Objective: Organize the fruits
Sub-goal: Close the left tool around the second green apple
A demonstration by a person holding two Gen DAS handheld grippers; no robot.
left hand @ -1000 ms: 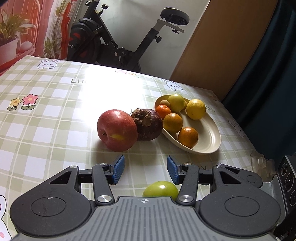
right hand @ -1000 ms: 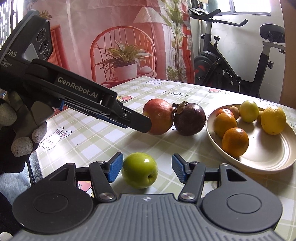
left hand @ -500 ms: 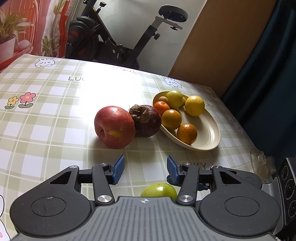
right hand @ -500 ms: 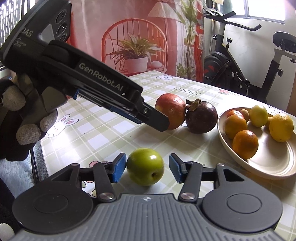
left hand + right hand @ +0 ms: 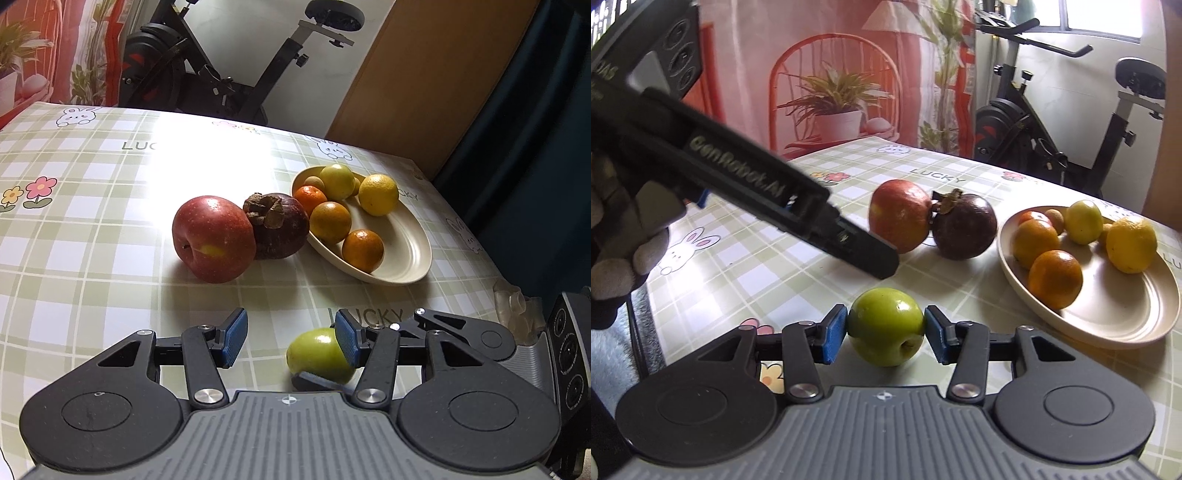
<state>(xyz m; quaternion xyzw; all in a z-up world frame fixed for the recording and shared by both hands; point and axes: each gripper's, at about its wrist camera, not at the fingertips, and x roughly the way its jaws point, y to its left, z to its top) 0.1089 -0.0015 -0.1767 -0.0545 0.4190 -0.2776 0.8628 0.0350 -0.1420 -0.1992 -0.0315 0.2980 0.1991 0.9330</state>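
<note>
Two tools are seen over the bench [image 5: 92, 229]. The right tool [image 5: 885, 328] sits at the bottom middle of the right view, and its blue pads [image 5: 834, 330] are pressed on both sides of the green apple [image 5: 885, 326], so the apple is gripped. It cannot be told whether the apple is off the cloth or resting on it. The left tool [image 5: 288, 341] is wide open and nothing is held in it; in the right view it is seen slanting in from the upper left.

A red apple [image 5: 213, 238] and a dark purple fruit [image 5: 277, 225] are touching each other in the middle of the left view, just left of the plate [image 5: 410, 254]. Oranges [image 5: 362, 250] and a lemon [image 5: 378, 194] are already piled on the plate's far side, with bare room at the near end.

Trouble could come if the round, smooth apple is squeezed only near its widest part: it may be popped out of the pads and rolled off the bench edge. The plate's fruit could also be knocked loose if the apple is dropped from too high.
</note>
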